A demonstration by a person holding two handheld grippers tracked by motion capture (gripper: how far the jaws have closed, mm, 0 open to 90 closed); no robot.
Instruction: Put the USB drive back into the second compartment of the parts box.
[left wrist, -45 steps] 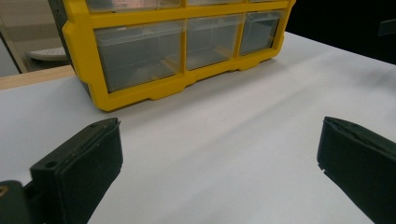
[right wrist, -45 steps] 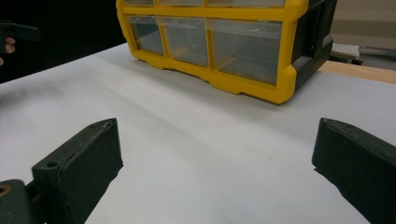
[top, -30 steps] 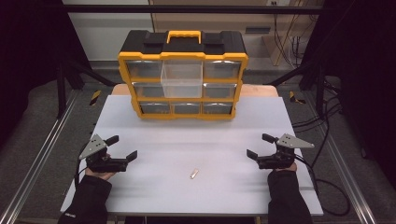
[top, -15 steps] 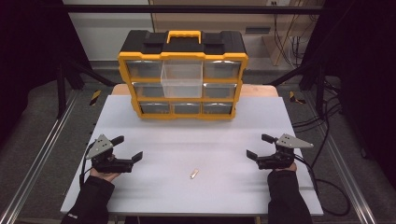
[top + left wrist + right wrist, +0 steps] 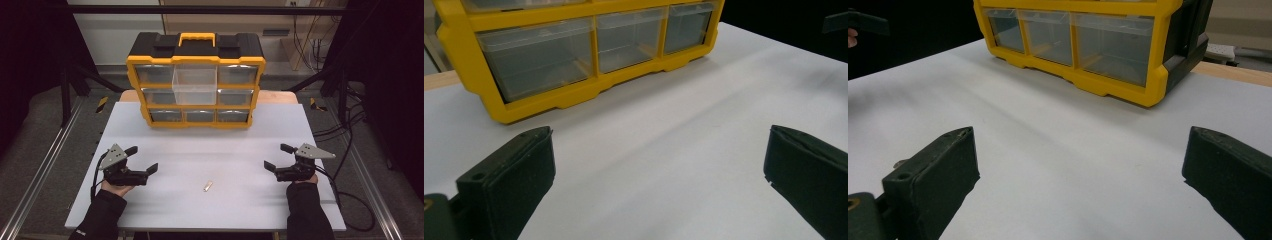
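Observation:
A yellow and black drawer organiser [image 5: 195, 85] stands at the back of the white table [image 5: 220, 145], and one clear middle drawer [image 5: 194, 86] is pulled out. A small tan piece [image 5: 208, 186] lies on the table near the front, between the two grippers. My left gripper [image 5: 141, 158] sits at the left, held by a hand, open and holding nothing. The right gripper [image 5: 277, 156] is at the right, also open with nothing in it. In the left gripper view the jaws stand wide apart around the left gripper [image 5: 659, 190], facing the organiser's bottom drawers [image 5: 574, 60]. The right gripper [image 5: 1078, 190] faces the organiser [image 5: 1088, 45] too.
Metal rails [image 5: 45, 165] run along both sides of the table. Cables [image 5: 350, 200] trail off the right edge. The table's wooden edge [image 5: 1233, 72] shows behind the organiser. The far tip of the other gripper [image 5: 865, 22] appears at the top left of the right gripper view.
My left gripper has slid to the right, toward the middle of the table, staying open. The right gripper and the small piece have not moved.

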